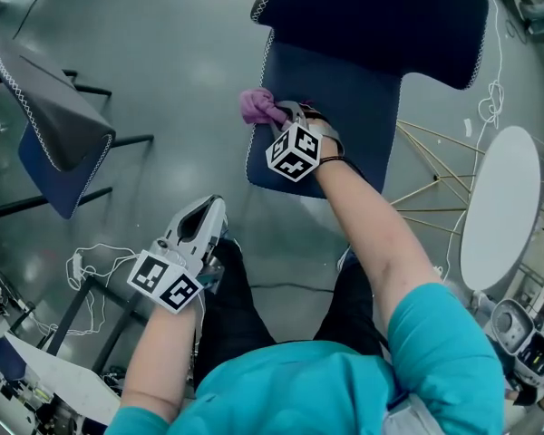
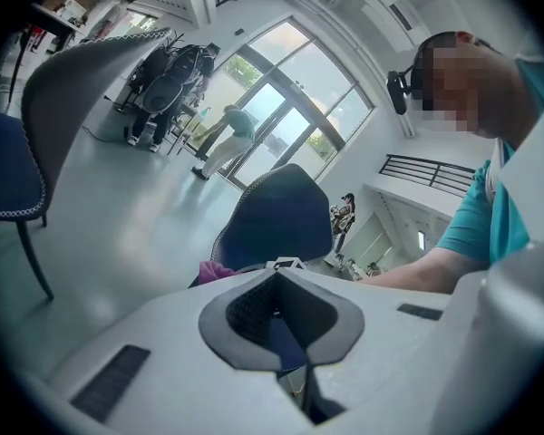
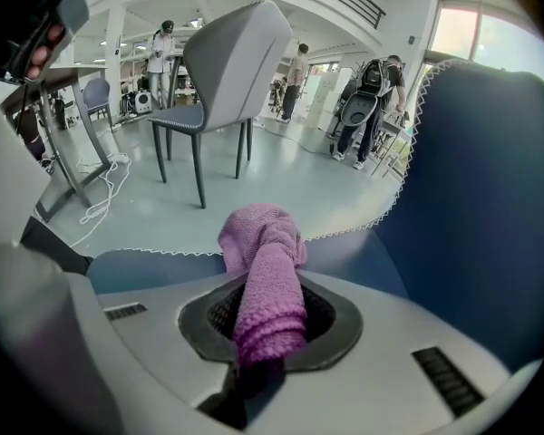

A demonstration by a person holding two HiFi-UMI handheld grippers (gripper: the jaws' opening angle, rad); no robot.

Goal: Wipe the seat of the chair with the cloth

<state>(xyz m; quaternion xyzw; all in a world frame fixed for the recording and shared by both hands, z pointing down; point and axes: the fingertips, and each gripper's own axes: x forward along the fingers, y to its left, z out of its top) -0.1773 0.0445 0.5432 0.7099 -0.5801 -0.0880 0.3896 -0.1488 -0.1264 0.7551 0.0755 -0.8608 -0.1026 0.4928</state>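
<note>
A dark blue chair seat [image 1: 344, 107] with white stitched edging lies ahead, its backrest [image 1: 381, 16] beyond. My right gripper [image 1: 276, 114] is shut on a bunched purple cloth [image 1: 261, 107] at the seat's left edge. In the right gripper view the cloth [image 3: 265, 279] sticks out between the jaws over the seat [image 3: 154, 265], with the backrest [image 3: 490, 188] at right. My left gripper [image 1: 210, 208] hangs low by my knee, away from the chair, shut with nothing in it. The left gripper view shows the chair backrest [image 2: 276, 220] and a bit of cloth [image 2: 213, 270] past the closed jaws.
A second grey-and-blue chair [image 1: 54, 116] stands at left. A white round table [image 1: 499, 207] is at right with wooden legs [image 1: 435, 166]. White cable [image 1: 86, 265] lies on the floor near a dark metal frame [image 1: 82, 306]. People stand far off by the glass doors [image 2: 227, 139].
</note>
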